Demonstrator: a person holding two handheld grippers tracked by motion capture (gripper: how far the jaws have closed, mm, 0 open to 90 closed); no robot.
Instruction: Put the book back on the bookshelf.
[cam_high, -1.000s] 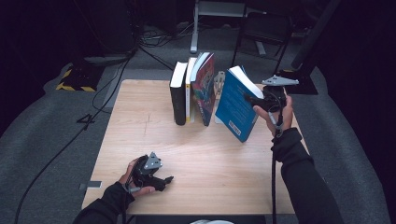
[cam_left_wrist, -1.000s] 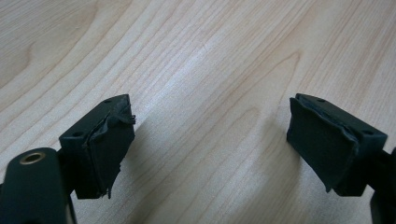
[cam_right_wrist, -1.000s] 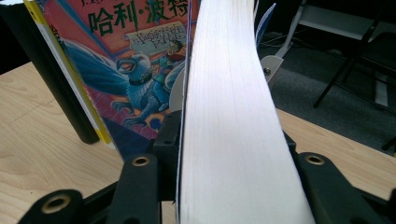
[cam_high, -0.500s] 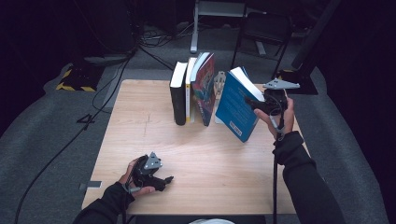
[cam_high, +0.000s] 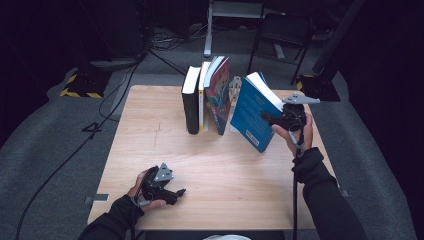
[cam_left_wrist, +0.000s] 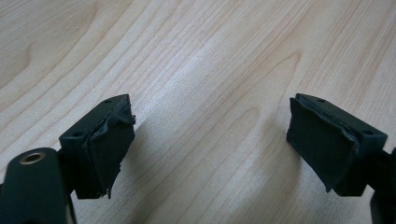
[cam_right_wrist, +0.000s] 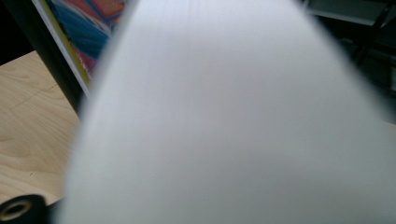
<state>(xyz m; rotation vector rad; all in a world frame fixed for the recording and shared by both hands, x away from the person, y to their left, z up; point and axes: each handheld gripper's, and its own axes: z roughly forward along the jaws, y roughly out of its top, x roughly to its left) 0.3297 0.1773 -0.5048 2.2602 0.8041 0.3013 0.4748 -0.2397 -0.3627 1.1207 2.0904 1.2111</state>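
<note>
The right gripper (cam_high: 270, 119) pinches the blue book (cam_high: 252, 114) by its fore-edge, holding it tilted above the tabletop (cam_high: 150, 145) just right of the standing row: a black book (cam_high: 190, 102), a thin yellow-edged one (cam_high: 202, 95) and a colourful book (cam_high: 218, 92). The tilt likely lets it swing upright against that row. In the right gripper view, white pages (cam_right_wrist: 224, 121) blur close to the lens. The left gripper (cam_high: 172, 192) rests near the front-left, spread and empty, out of the way
</note>
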